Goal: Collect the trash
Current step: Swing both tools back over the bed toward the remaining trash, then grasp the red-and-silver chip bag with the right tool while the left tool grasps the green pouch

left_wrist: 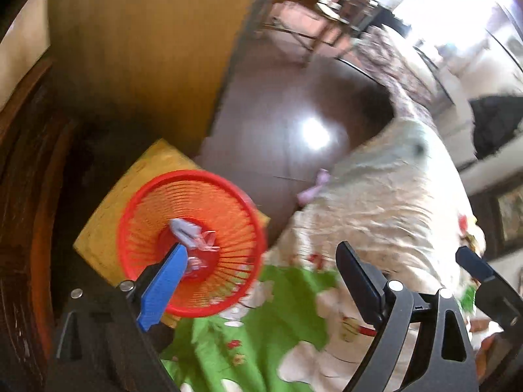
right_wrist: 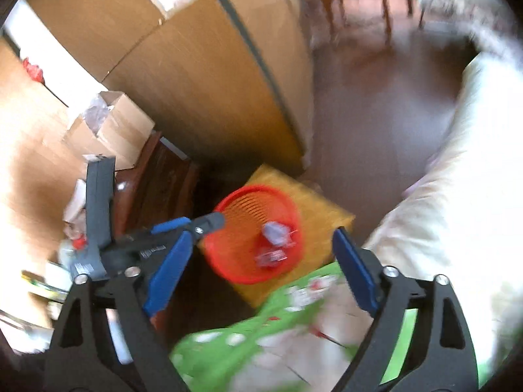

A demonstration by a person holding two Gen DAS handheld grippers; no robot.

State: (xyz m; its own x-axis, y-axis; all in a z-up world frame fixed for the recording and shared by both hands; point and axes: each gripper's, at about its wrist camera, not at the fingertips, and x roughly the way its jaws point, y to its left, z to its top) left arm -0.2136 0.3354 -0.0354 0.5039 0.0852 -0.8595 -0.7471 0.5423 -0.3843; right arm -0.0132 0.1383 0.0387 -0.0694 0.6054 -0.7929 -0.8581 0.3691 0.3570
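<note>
Both pairs of jaws stand wide apart and hold nothing: the left gripper [left_wrist: 258, 281] frames the lower middle of its view, the right gripper [right_wrist: 261, 261] the lower middle of its own. The trash [right_wrist: 274, 241], a few crumpled clear and pale blue wrappers, lies at the bottom of a red basket [right_wrist: 242, 222] just left of centre in both views. In the left view the blue left fingertip [left_wrist: 163, 284] overlaps the basket's lower rim. The basket sits on a yellow box [right_wrist: 327, 215] on the dark floor [left_wrist: 278, 98]. A green flowered cloth [left_wrist: 235, 343] fills the bottom of each frame, with a cream bedspread [left_wrist: 385, 202] to the right. Tall wooden panels [right_wrist: 209, 75] rise behind the box, and open cardboard boxes [right_wrist: 114, 124] sit at the left of the right view. Motion blur softens everything.
</note>
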